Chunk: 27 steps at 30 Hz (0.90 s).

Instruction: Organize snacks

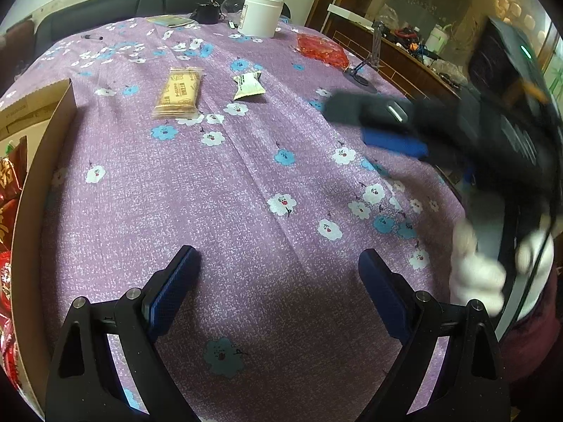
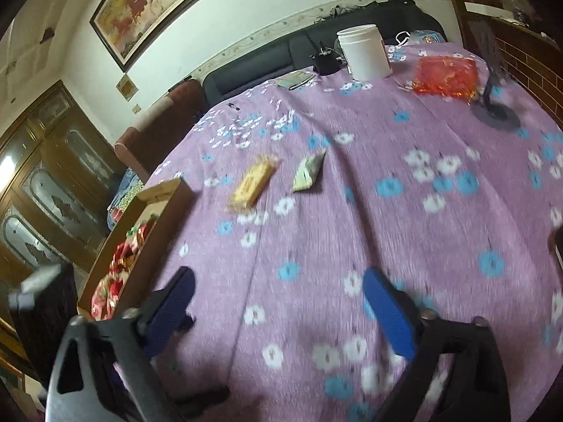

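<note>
A tan biscuit packet (image 1: 178,93) and a small green-white snack packet (image 1: 249,85) lie apart on the purple flowered tablecloth (image 1: 218,218). A cardboard box (image 1: 45,161) with red snack packs (image 1: 8,190) stands at the left edge. My left gripper (image 1: 278,260) is open and empty above bare cloth. My right gripper (image 2: 278,281) is open and empty; it also shows blurred in the left wrist view (image 1: 380,123). The right wrist view shows the biscuit packet (image 2: 254,183), the small packet (image 2: 309,171) and the box (image 2: 147,232) ahead to the left.
A white jar (image 1: 261,14) and a red-orange bag (image 1: 322,50) stand at the far side, with a black stand (image 1: 362,70) near the right edge. A dark sofa (image 1: 140,3) lies behind the table. A wooden cabinet (image 1: 404,49) is at right.
</note>
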Tool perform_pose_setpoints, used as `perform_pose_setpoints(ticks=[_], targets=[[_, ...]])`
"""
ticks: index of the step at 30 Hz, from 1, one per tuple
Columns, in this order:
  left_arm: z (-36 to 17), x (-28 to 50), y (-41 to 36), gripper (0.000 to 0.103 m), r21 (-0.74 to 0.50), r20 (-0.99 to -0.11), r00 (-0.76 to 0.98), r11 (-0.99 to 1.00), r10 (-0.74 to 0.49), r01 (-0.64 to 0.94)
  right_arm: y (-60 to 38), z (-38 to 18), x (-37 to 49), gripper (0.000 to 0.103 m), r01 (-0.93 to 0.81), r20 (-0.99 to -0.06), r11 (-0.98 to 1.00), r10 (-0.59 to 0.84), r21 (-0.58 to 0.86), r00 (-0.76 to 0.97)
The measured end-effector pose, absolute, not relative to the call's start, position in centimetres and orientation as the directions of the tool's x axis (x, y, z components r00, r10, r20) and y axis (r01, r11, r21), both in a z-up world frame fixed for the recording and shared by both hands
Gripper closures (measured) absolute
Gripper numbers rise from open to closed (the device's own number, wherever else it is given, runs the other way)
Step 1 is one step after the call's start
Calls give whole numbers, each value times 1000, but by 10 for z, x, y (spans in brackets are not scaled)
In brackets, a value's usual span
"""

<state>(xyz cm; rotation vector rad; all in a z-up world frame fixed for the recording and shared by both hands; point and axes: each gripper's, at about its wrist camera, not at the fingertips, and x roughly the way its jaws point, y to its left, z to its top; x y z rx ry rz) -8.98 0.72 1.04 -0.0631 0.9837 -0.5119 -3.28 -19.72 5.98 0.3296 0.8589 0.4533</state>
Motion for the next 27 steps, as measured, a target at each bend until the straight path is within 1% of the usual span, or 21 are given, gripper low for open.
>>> perform_pose_setpoints(ticks=[1, 2, 3, 7, 14, 15, 17, 18, 19, 23, 24, 25, 26, 27], targets=[[11, -89, 8, 10, -284, -777, 445, 879, -445, 383, -196, 61, -23, 29, -243, -657, 855, 510, 458, 555], [11, -89, 8, 10, -287, -775, 445, 878, -448, 383, -194, 62, -12, 39, -242, -664, 851, 518, 467, 539], [11, -89, 8, 10, -290, -774, 445, 877, -450, 382, -192, 62, 0, 40, -238, -670, 847, 524, 475, 526], [11, -87, 7, 10, -290, -774, 446, 878, -449, 381, -179, 54, 45, 40, -198, -685, 846, 520, 494, 510], [10, -87, 5, 10, -280, -775, 452, 882, -441, 380, -152, 36, 82, 41, -169, -734, 920, 384, 352, 560], [10, -86, 5, 10, -279, -776, 453, 882, -440, 379, -149, 34, 83, 45, -170, -738, 926, 371, 336, 563], [9, -86, 5, 10, -282, -775, 453, 882, -441, 378, -146, 30, 84, 70, -174, -749, 938, 343, 298, 567], [9, -86, 6, 10, -287, -773, 452, 881, -445, 377, -145, 27, 86, 74, -173, -757, 943, 331, 284, 563], [9, -87, 6, 10, -293, -770, 452, 879, -450, 376, -146, 27, 85, 76, -173, -750, 949, 315, 264, 582], [10, -86, 12, 10, -329, -762, 441, 870, -474, 366, -150, 26, 86, 77, -168, -751, 954, 299, 248, 588], [11, -86, 13, 12, -329, -768, 436, 874, -468, 358, -150, 27, 85, 77, -167, -754, 955, 297, 246, 586], [13, -85, 12, 15, -313, -784, 426, 880, -452, 357, -153, 28, 84, 77, -168, -753, 953, 301, 251, 585], [17, -83, 11, 23, -299, -792, 423, 884, -440, 360, -156, 30, 81, 77, -168, -752, 953, 303, 254, 585], [22, -81, 11, 24, -287, -795, 426, 887, -432, 362, -159, 32, 79, 77, -166, -752, 952, 304, 255, 585]])
